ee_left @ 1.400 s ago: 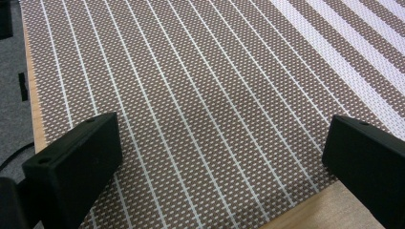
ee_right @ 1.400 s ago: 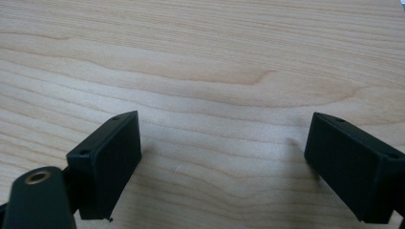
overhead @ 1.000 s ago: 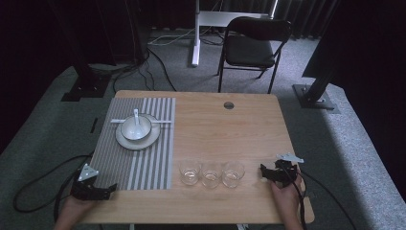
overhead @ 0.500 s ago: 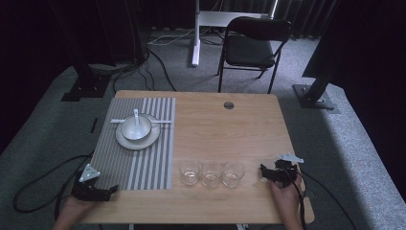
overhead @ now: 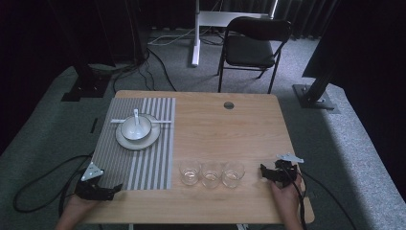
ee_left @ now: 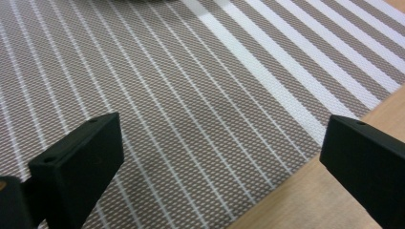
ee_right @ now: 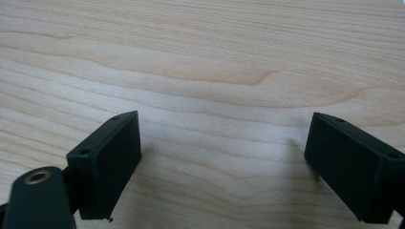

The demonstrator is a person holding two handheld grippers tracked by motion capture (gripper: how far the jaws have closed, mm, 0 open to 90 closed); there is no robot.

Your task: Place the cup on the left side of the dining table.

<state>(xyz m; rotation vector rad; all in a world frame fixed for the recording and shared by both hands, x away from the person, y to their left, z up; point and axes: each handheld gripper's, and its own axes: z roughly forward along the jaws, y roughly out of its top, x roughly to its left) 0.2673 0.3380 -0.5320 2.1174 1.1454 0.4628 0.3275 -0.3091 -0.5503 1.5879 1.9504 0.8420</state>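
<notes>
Black jaws stood wide apart on both tools, and neither pair held anything. The left gripper (overhead: 112,190) rested at the near corner of the striped placemat (overhead: 143,158), its jaws spread above the woven cloth; in the left gripper view (ee_left: 215,157) one jaw hung over the stripes and the other over the bare wood just past the placemat's edge. I could not tell whether the jaws touched the cloth. The right gripper (overhead: 264,172) lay on the wooden table (overhead: 230,129) well away from the placemat, on the far side of the three glasses (overhead: 211,174), with its jaws pointed toward them and near the last glass but apart from it. In the right gripper view (ee_right: 222,152) the open jaws framed only plain wood grain. The glasses stood in a row just beside the placemat's near right corner, the first one close to its edge. On the placemat's far half sat a plate (overhead: 138,138) with a bowl (overhead: 135,128) on it and a spoon (overhead: 137,118) resting in the bowl. A hand (overhead: 286,196) held each gripper from the near edge of the table.
</notes>
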